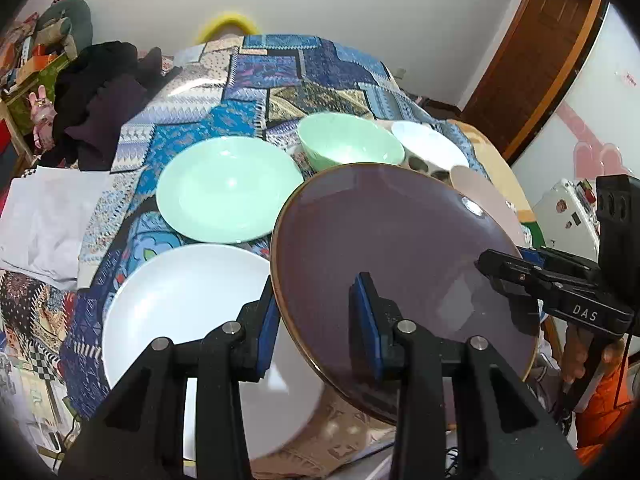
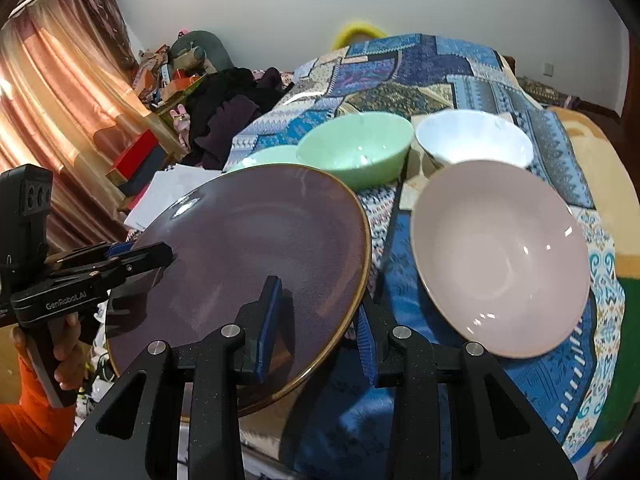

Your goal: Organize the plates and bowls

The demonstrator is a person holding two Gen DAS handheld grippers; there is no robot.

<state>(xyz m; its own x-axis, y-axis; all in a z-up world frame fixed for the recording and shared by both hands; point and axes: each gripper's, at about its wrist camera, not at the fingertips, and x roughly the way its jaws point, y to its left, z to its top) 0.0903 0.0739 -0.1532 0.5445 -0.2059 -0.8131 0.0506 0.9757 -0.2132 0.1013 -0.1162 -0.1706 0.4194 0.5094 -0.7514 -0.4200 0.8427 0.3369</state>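
A large purple plate (image 1: 400, 260) with a gold rim hangs tilted above the patchwork bedspread (image 1: 256, 72), and both grippers hold it. My left gripper (image 1: 316, 296) is shut on its left rim. My right gripper (image 2: 320, 304) is shut on the right rim of the same plate (image 2: 260, 248). Each gripper also shows in the other's view, the right one (image 1: 492, 266) and the left one (image 2: 160, 258). On the bed lie a white plate (image 1: 180, 312), a green plate (image 1: 228, 188), a green bowl (image 2: 356, 148), a white bowl (image 2: 476, 140) and a pink bowl (image 2: 500, 256).
Dark clothes (image 1: 100, 96) and white paper (image 1: 44, 220) lie at the bed's left side. A cluttered shelf (image 2: 168, 76) and a curtain (image 2: 52, 100) stand further left. A wooden door (image 1: 532, 60) is at the right. A hand in an orange sleeve (image 2: 36, 412) holds the left gripper.
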